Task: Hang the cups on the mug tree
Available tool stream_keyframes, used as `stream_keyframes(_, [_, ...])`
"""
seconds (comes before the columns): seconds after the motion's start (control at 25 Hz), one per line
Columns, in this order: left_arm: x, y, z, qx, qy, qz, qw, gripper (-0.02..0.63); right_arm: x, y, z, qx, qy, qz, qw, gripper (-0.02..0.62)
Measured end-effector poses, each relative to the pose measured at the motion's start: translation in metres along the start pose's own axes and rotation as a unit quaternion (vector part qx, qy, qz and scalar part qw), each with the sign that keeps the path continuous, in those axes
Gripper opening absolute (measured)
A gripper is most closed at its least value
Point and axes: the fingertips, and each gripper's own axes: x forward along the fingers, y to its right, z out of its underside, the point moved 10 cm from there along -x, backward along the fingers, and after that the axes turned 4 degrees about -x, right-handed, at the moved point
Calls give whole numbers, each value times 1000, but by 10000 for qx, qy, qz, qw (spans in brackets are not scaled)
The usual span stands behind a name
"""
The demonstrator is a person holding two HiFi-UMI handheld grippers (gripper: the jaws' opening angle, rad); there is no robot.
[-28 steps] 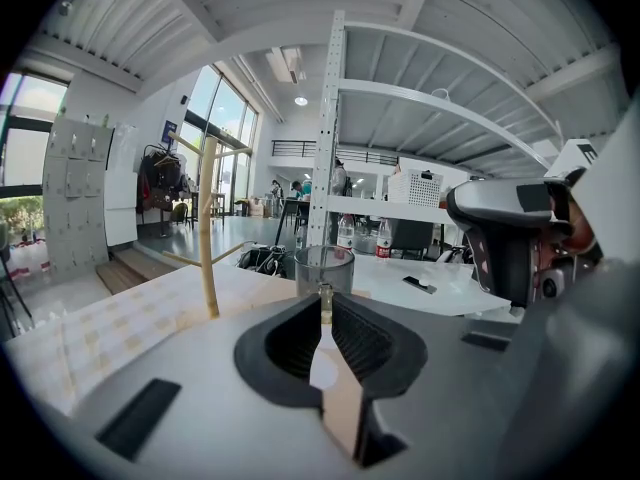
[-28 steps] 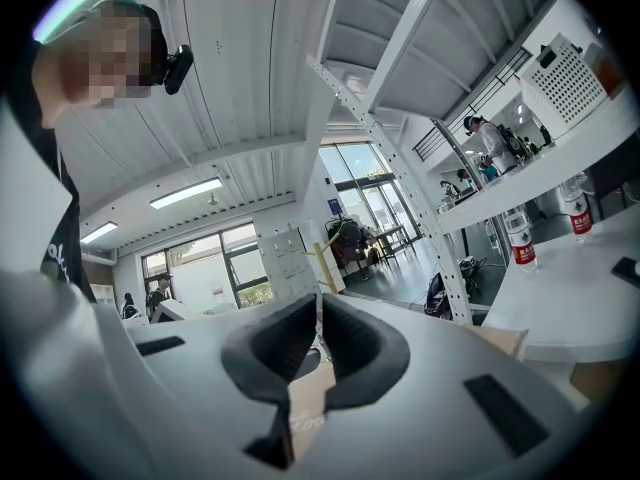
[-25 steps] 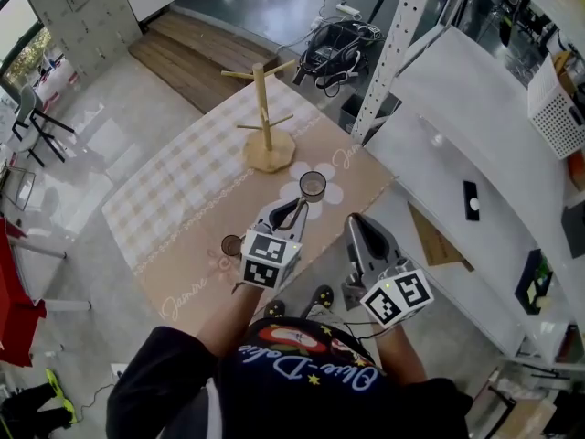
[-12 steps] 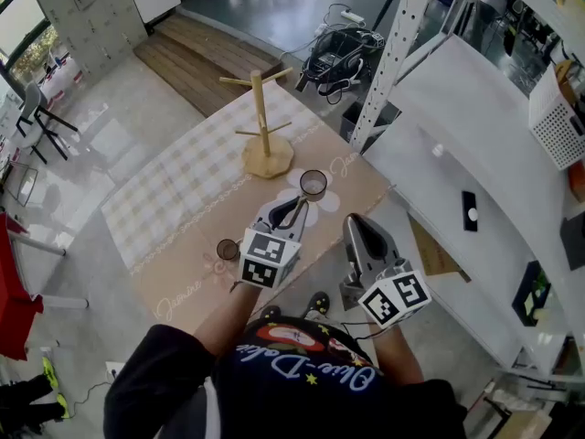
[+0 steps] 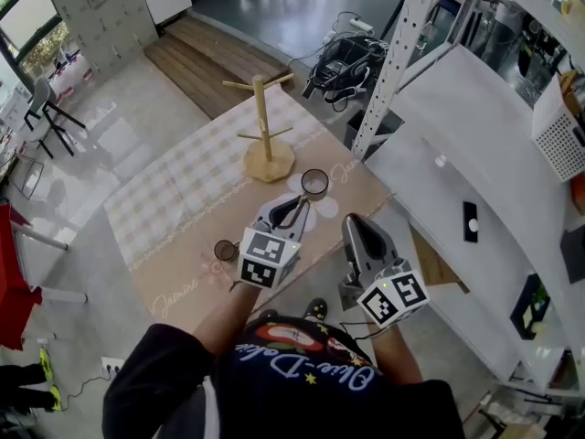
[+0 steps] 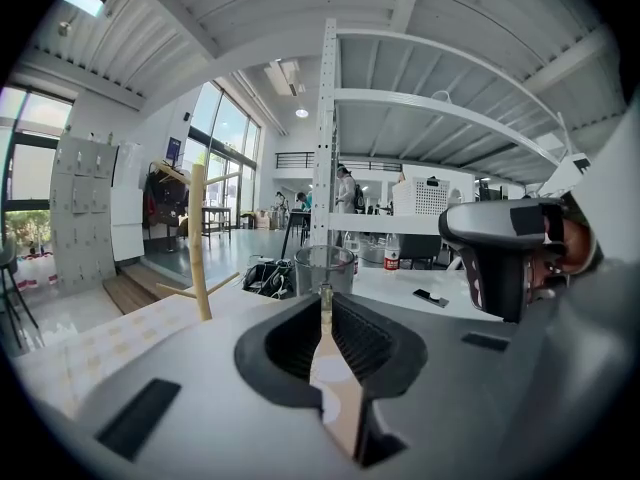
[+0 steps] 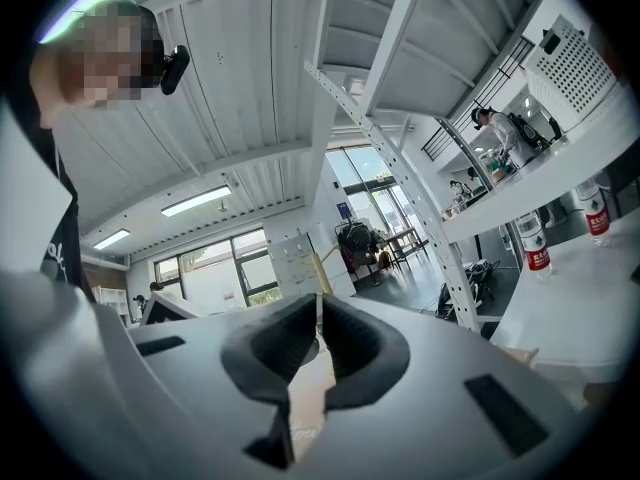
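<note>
The wooden mug tree point(image 5: 264, 122) stands on the far part of the table, its pegs bare; in the left gripper view the mug tree point(image 6: 198, 243) rises to the left. My left gripper point(image 5: 300, 201) is shut on the handle of a clear glass cup point(image 5: 314, 183), which it holds upright just short of the tree's base. That cup point(image 6: 325, 266) sits straight beyond the jaw tips of the left gripper point(image 6: 324, 294). A second, darker cup point(image 5: 226, 250) stands on the table to the left. My right gripper point(image 5: 356, 221) hangs off the table's near corner, shut and empty, as the right gripper point(image 7: 318, 303) shows.
A checked cloth covers the table point(image 5: 174, 195), with a flower-shaped mat point(image 5: 294, 193) under the held cup. White shelving point(image 5: 475, 126) with a perforated metal upright point(image 5: 395, 48) stands close on the right. A bundle of cables point(image 5: 343, 58) lies on the floor beyond.
The left gripper and its cup have edged slightly up and towards the tree. The right gripper has stayed in place.
</note>
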Motion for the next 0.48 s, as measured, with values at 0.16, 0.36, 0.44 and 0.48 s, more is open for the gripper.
stream_keyframes(0.16, [2,3,-3,1,30,-65,10000,38,-2,5,-1,23,6,-71,10000,26])
stream_keyframes(0.36, [6,6,-5,18,76,-147,9999,38,-7,14,-1,41,3,-99,9999,26])
stream_keyframes(0.44, [9,9,-7,44,91,-160,9998,38,-8,18,-1,65,11,-126,9999,26])
stream_keyframes(0.48, [10,11,-7,58,98,-163,9998,38,-8,19,-1,66,9,-150,9999,26])
